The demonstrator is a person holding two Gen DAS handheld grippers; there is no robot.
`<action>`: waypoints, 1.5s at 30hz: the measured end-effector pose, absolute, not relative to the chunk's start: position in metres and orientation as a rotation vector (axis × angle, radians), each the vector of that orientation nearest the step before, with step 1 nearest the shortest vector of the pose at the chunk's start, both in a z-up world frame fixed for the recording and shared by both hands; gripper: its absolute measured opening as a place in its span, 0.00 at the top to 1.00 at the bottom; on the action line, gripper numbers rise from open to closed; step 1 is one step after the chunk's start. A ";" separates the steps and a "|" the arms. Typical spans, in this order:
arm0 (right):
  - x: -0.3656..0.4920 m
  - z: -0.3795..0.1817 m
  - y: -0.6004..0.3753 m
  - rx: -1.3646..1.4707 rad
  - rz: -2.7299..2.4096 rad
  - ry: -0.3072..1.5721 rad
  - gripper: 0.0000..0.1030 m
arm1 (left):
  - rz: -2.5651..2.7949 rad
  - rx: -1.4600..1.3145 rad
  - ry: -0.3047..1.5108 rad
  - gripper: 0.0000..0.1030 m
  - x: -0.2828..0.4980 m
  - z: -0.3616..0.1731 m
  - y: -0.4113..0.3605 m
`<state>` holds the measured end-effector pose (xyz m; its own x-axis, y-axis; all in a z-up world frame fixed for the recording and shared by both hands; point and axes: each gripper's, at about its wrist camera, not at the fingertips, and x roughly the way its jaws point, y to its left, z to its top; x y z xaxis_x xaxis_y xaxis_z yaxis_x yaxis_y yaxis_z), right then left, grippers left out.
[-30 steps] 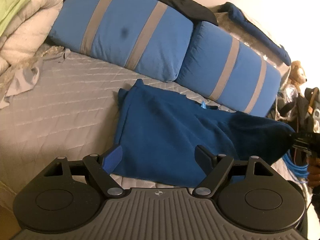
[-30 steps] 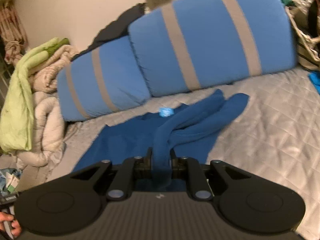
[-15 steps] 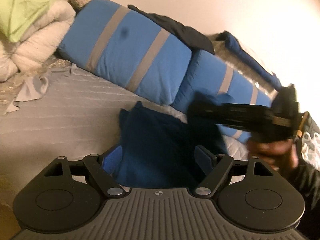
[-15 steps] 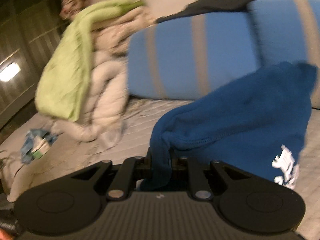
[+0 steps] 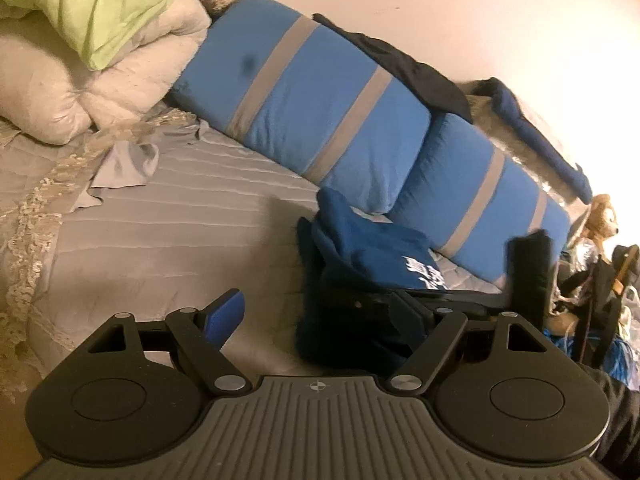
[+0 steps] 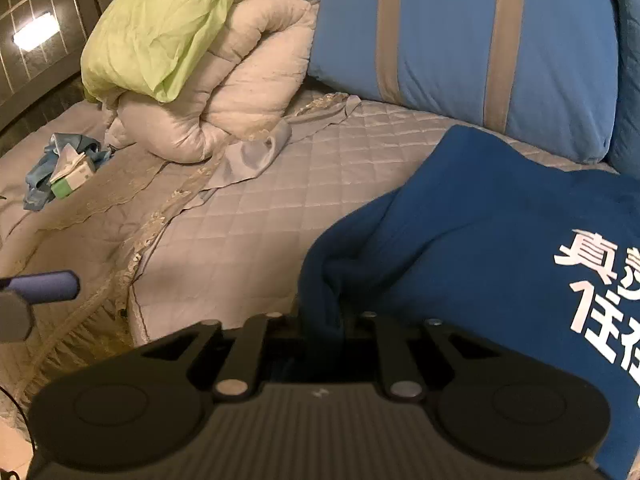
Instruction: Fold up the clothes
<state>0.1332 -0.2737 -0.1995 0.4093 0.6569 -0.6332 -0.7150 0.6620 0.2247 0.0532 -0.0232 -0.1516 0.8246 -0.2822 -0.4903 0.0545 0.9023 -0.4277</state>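
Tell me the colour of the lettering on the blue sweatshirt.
White lettering on the sweatshirt, clearest in the right wrist view.

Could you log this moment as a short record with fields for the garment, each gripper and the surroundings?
garment: blue sweatshirt, bunched on the quilted bed cover, white print facing up
right gripper: shut on a fold of the sweatshirt
left gripper: open, holding nothing, beside the sweatshirt
behind: blue striped pillows along the wall
left side: cream comforter with a green cloth on top

Quilted bedspread (image 6: 256,216) lies open leftward — pillows (image 5: 320,96) and duvet (image 6: 224,92) block behind.
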 end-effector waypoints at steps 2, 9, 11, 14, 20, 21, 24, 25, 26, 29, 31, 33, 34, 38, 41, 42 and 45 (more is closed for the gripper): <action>0.129 -0.193 -0.278 -0.091 0.892 0.735 0.39 | -0.184 -0.421 0.586 0.23 0.058 -0.151 -0.020; 0.118 -0.163 -0.334 -0.075 0.809 0.635 0.05 | -0.217 -0.437 0.668 0.23 0.088 -0.152 -0.020; 0.120 -0.164 -0.354 -0.113 0.702 0.625 0.04 | -0.235 -0.438 0.706 0.23 0.102 -0.154 -0.024; 0.122 -0.172 -0.383 -0.132 0.608 0.674 0.04 | -0.264 -0.436 0.766 0.23 0.123 -0.158 -0.029; 0.082 -0.196 -0.394 -0.374 0.703 0.664 0.03 | -0.308 -0.448 0.871 0.23 0.162 -0.170 -0.037; 0.077 -0.201 -0.388 -0.425 0.700 0.645 0.03 | -0.305 -0.448 0.885 0.23 0.168 -0.173 -0.039; 0.073 -0.212 -0.381 -0.501 0.607 0.584 0.04 | -0.308 -0.446 0.927 0.24 0.180 -0.178 -0.045; 0.075 -0.213 -0.382 -0.513 0.582 0.571 0.06 | -0.311 -0.444 0.942 0.28 0.183 -0.179 -0.047; 0.076 -0.214 -0.382 -0.526 0.558 0.559 0.11 | -0.315 -0.442 0.956 0.39 0.186 -0.180 -0.049; 0.080 -0.212 -0.385 -0.561 0.516 0.558 0.28 | -0.326 -0.438 1.000 0.63 0.195 -0.183 -0.056; 0.081 -0.210 -0.389 -0.584 0.500 0.570 0.35 | -0.338 -0.419 0.998 0.66 0.196 -0.179 -0.063; 0.082 -0.208 -0.392 -0.607 0.483 0.583 0.43 | -0.364 -0.414 0.988 0.69 0.195 -0.174 -0.069; 0.082 -0.206 -0.393 -0.619 0.474 0.590 0.45 | -0.379 -0.410 0.985 0.69 0.195 -0.173 -0.072; 0.084 -0.202 -0.400 -0.665 0.440 0.615 0.44 | -0.421 -0.396 0.988 0.69 0.195 -0.172 -0.080; 0.089 -0.197 -0.408 -0.615 0.450 0.646 0.40 | -0.354 -0.257 1.054 0.68 0.200 -0.180 -0.089; 0.090 -0.195 -0.412 -0.582 0.459 0.659 0.37 | -0.318 -0.179 1.085 0.65 0.202 -0.185 -0.093; 0.096 -0.189 -0.423 -0.482 0.487 0.695 0.20 | -0.246 -0.035 1.075 0.26 0.200 -0.197 -0.091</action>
<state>0.0960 -0.4227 -0.1894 0.6675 0.2592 -0.6980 -0.5682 0.7832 -0.2525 0.2002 -0.0908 -0.1970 0.4512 -0.2156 -0.8660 0.1819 0.9722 -0.1472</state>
